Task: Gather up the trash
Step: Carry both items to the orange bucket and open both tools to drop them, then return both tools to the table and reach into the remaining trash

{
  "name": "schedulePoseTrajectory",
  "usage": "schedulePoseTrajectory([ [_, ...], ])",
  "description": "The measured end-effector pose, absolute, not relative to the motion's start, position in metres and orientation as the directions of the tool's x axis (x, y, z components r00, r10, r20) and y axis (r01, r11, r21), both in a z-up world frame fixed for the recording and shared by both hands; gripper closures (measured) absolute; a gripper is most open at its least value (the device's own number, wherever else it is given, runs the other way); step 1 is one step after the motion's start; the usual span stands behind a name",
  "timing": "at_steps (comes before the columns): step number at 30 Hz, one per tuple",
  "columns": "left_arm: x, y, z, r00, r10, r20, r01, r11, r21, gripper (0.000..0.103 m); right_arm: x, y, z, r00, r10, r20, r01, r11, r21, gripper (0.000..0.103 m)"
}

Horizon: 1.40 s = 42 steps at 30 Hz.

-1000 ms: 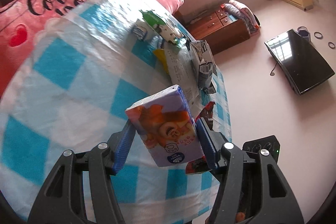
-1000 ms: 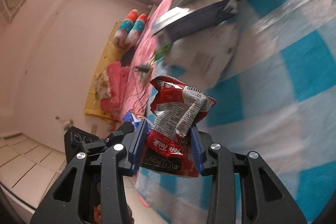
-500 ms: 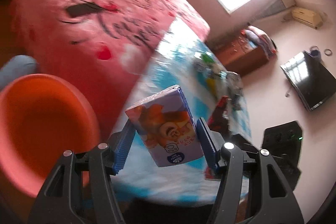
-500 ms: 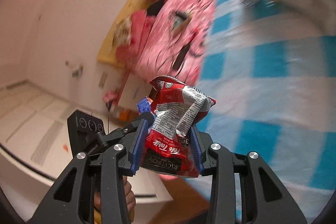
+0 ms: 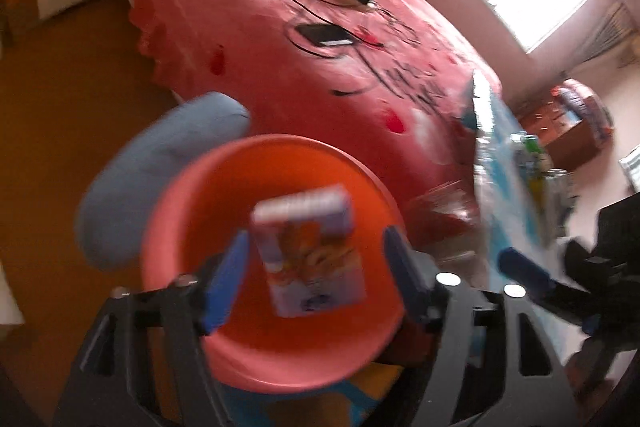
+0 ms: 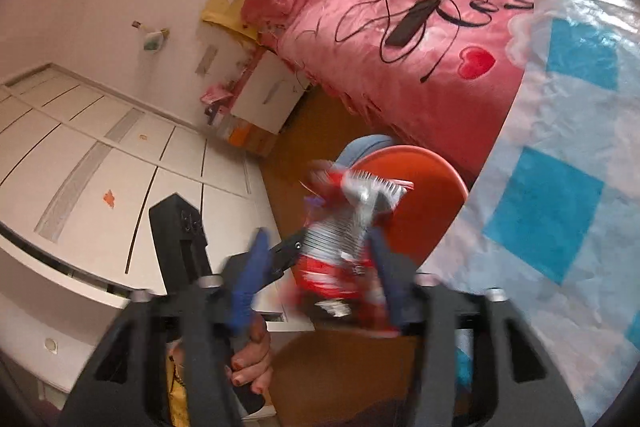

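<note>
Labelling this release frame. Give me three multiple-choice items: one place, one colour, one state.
1. Where is the purple tissue pack?
A. on the bed
B. over the orange bin
C. on the floor

2. What colour is the bedspread?
A. green
B. grey
C. pink

3. How does the left gripper stand?
A. clamped on the pack
B. jaws opening, gaps on both sides of the pack
C. empty, pack out of view

Key: 1 B, the pack shows against the bin's inside; 2 C, pink with red hearts and black script; 3 B, neither blue pad touches it.
</note>
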<state>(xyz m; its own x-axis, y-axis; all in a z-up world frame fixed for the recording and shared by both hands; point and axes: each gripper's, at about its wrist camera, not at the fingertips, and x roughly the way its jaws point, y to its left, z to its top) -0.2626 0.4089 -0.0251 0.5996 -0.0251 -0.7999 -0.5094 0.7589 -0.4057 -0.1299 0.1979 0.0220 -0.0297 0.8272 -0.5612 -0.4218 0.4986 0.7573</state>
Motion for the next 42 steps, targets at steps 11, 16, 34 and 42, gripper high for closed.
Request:
schedulePoseTrajectory([
  [11, -0.261, 0.407, -0.022, 0.58, 0.132, -0.804, -0.499, 0.838, -0.222, 0.017, -0.12, 0.147, 0.037, 0.239, 0.747, -0.62, -0.438, 0.653, 0.618, 0.015],
  [16, -0.248, 0.39, -0.016, 0.586, 0.124, -0.801, -0.455, 0.868, -0.198, 0.017, -0.121, 0.121, 0.042, 0.343, 0.691, -0.636, -0.419, 0.719, 0.555, 0.015],
  [34, -0.204, 0.313, 0.021, 0.651, 0.057, -0.757, -0.26, 0.954, -0.152, 0.017, -0.127, 0.053, 0.038, 0.485, 0.585, -0.65, -0.322, 0.811, 0.489, 0.015],
  [42, -0.188, 0.278, 0.035, 0.659, 0.028, -0.751, -0.188, 0.974, -0.129, 0.017, -0.128, 0.014, 0.042, 0.541, 0.559, -0.628, -0.282, 0.825, 0.49, 0.015],
])
